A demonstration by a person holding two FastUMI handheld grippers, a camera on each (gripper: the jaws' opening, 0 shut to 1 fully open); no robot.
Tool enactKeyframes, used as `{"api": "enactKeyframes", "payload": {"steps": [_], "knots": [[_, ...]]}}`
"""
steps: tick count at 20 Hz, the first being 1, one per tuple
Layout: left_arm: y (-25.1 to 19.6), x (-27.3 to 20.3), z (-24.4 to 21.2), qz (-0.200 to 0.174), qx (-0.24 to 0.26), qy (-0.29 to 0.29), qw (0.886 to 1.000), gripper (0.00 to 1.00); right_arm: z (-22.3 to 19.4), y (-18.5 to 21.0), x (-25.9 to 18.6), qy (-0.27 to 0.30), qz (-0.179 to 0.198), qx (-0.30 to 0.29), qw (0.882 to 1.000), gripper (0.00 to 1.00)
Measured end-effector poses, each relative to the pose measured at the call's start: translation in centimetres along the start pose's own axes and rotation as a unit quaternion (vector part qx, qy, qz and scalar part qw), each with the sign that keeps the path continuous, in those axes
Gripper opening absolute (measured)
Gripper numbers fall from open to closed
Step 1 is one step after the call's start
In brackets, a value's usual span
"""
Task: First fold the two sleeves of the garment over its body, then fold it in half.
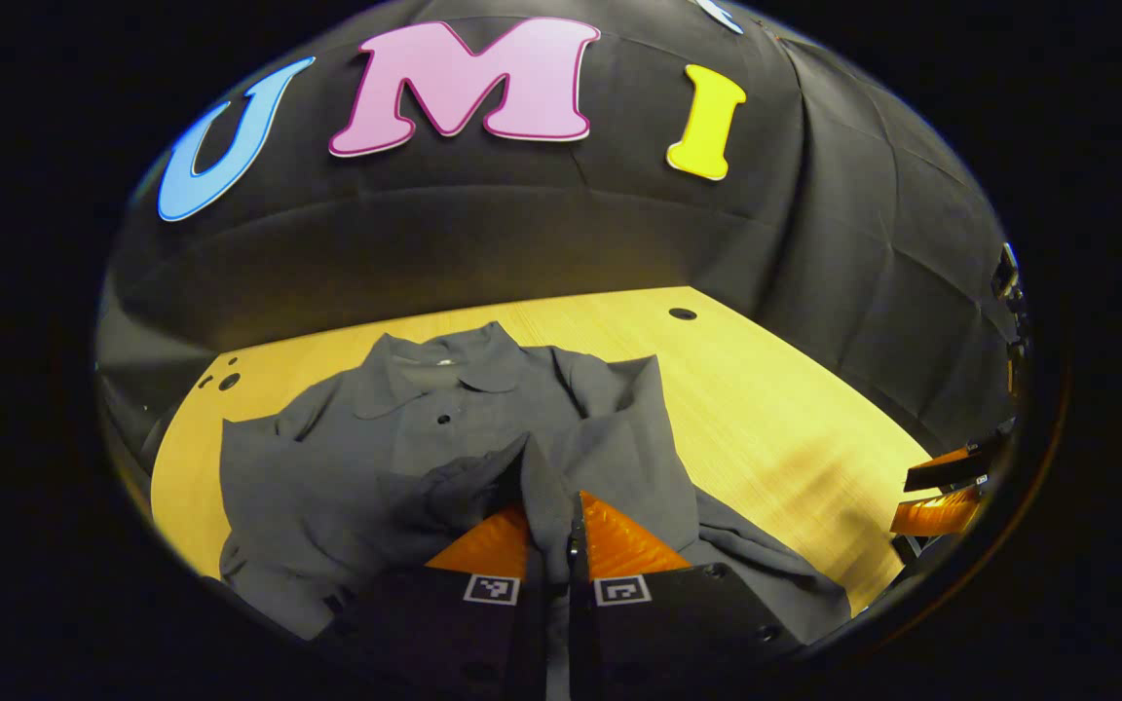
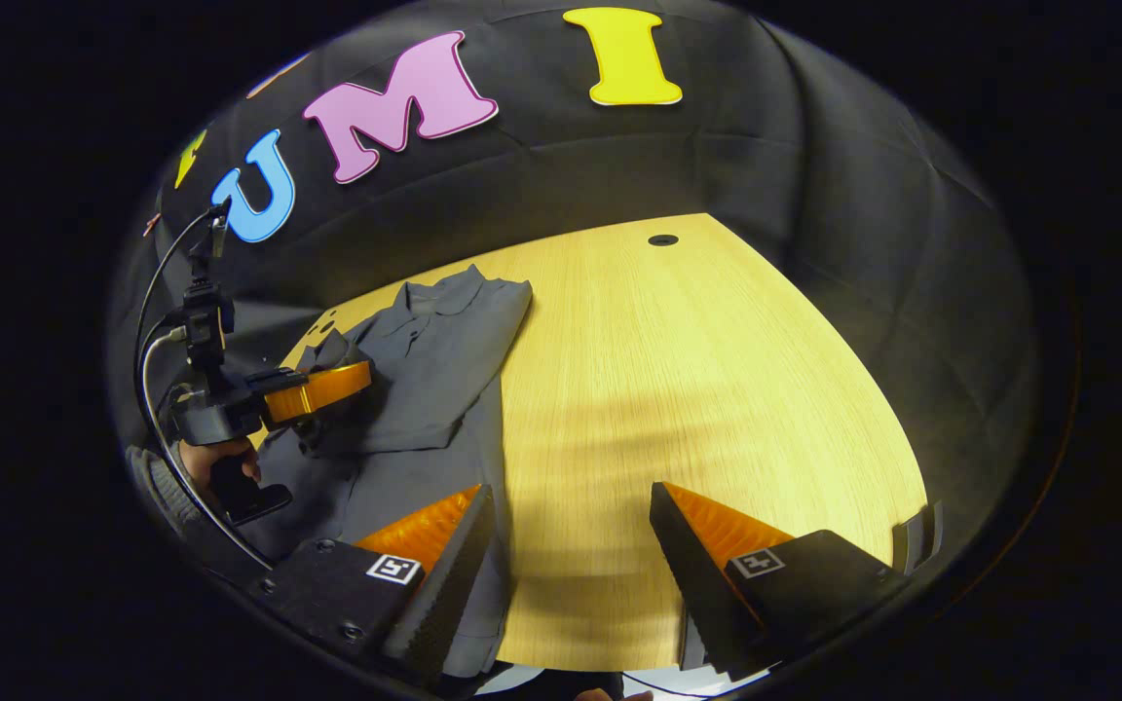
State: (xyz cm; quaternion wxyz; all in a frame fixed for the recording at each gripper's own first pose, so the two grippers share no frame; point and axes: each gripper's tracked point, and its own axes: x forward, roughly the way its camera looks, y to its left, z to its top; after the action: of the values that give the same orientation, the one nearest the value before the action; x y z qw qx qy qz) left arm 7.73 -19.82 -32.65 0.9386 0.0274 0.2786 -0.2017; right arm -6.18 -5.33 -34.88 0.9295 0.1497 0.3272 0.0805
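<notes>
Shirt point(image 1: 483, 428) is the big thing to look at: a grey one with a collar and buttons, lying on the wooden table point(image 1: 795, 409). In the left gripper view it covers the left part of the table top, with its collar point(image 1: 454, 365) at the far side, near the black cloth wall.

Just below the collar, a grey sleeve point(image 1: 532, 487) is pulled up into a pointy fold over the shirt's body. The left gripper point(image 1: 551, 531) has its two fingers pressed together on that bit of cloth, so it is pinching the sleeve. The other sleeve already lies folded over the body, on the right side of the shirt. Right of the shirt, the table is bare wood with a small dark hole point(image 1: 682, 313) near its far edge. Far to the right of the shirt, the right gripper point(image 1: 946, 492) peeks in at the edge.

In the right gripper view, a hand point(image 2: 215, 462) at the left holds the left gripper point(image 2: 327, 389) over the shirt point(image 2: 425, 370). Right of the shirt is bare wood. The right gripper point(image 2: 571, 540) hangs over the table close to the shirt's right edge, with its fingers wide apart and nothing between them. One finger point(image 2: 444, 555) sits over the shirt's hem.
</notes>
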Motion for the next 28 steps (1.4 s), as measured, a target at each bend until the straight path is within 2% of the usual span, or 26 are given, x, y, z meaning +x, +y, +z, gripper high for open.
{"api": "enactKeyframes", "payload": {"steps": [1,2,4,5,6,8,9,10,12,13,14,19,26,28], "knots": [[-0.6,0.2,-0.3,-0.007,-0.002,0.004,1.000,0.16,-0.1,-0.1,0.0,0.003,0.000,-0.001,1.000,0.99],[-1.3,0.1,-0.4,-0.020,-0.008,0.005,1.000,0.11,-0.2,-0.1,0.1,0.005,0.000,-0.002,1.000,0.99],[-3.1,0.0,-0.2,-0.053,-0.018,0.001,0.998,0.30,-0.3,-0.1,0.3,0.007,-0.001,-0.002,1.000,0.99],[-3.7,-0.3,0.0,-0.064,-0.017,-0.003,0.998,0.29,-0.3,0.0,0.2,0.008,-0.001,-0.001,1.000,0.99],[-4.3,-0.5,0.3,-0.075,-0.014,-0.007,0.997,0.40,-0.3,0.1,0.2,0.009,0.000,-0.001,1.000,0.99],[-5.4,-1.4,0.8,-0.097,-0.008,-0.015,0.995,0.45,-0.3,0.5,0.3,0.009,0.000,-0.001,1.000,0.99],[-5.9,-2.0,1.0,-0.108,-0.006,-0.021,0.994,0.56,-0.3,0.8,0.2,0.009,0.000,-0.002,1.000,0.99],[-6.2,-2.7,1.2,-0.119,-0.007,-0.026,0.992,0.59,-0.3,1.1,0.1,0.009,0.001,-0.002,1.000,0.99],[-6.1,-4.4,1.2,-0.131,-0.013,-0.032,0.991,0.80,-0.5,1.9,-0.3,0.010,0.005,-0.002,1.000,0.99],[-5.4,-5.5,1.1,-0.129,-0.018,-0.033,0.991,0.91,-0.7,2.3,-0.6,0.011,0.007,-0.002,1.000,0.99],[-4.6,-6.6,1.0,-0.123,-0.021,-0.037,0.992,0.96,-1.1,2.8,-0.9,0.014,0.009,-0.004,1.000,0.99],[0.3,-12.8,-0.8,-0.099,-0.036,-0.038,0.994,0.96,-3.5,5.1,-2.5,0.035,0.013,-0.017,0.999,0.99],[9.9,-20.1,-7.3,-0.025,-0.069,-0.011,0.997,0.96,-6.7,8.5,-3.4,0.073,0.023,-0.046,0.996,0.99],[12.9,-21.6,-9.8,0.003,-0.072,0.005,0.997,0.96,-7.6,8.6,-3.3,0.083,0.009,-0.064,0.994,0.99]]}}
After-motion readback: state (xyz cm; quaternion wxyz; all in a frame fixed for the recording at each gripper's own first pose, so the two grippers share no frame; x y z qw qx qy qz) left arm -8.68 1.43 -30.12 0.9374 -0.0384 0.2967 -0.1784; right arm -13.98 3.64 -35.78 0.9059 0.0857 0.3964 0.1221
